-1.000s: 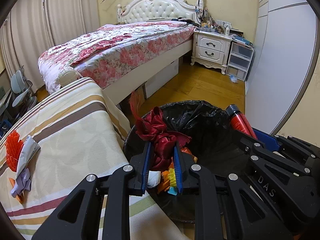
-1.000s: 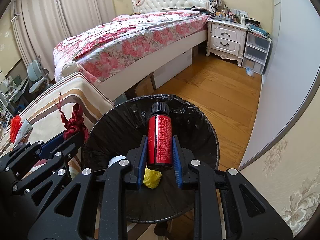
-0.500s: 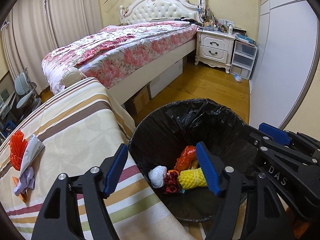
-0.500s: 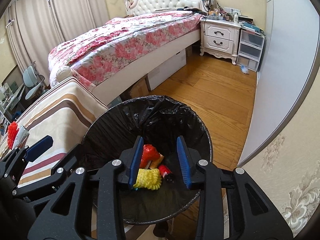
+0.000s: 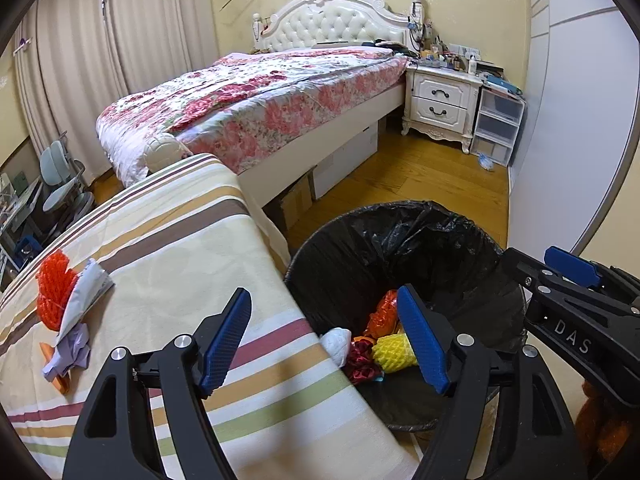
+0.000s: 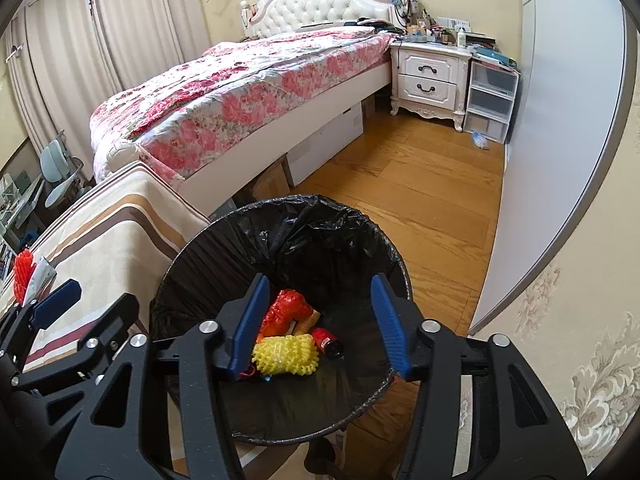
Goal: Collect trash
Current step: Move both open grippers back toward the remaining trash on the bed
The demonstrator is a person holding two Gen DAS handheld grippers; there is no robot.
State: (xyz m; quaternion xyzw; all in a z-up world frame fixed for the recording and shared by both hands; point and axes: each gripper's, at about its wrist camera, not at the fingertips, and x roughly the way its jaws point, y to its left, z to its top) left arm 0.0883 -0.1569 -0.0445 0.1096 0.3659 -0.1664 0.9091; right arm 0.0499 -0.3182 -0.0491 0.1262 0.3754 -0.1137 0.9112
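My two grippers, left (image 5: 326, 336) and right (image 6: 316, 322), are black skeletal frames with silver screws, ribbed blue pads, "DAS" lettering.

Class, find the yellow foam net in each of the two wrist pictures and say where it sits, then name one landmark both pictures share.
Left wrist view: the yellow foam net lies low and right of centre, at the bottom of the bin, just left of the left gripper's right-hand finger.
Right wrist view: the yellow foam net lies low and centre-left, between the right gripper's fingers but down in the bin, not held.
Shared landmark: the black-lined bin.
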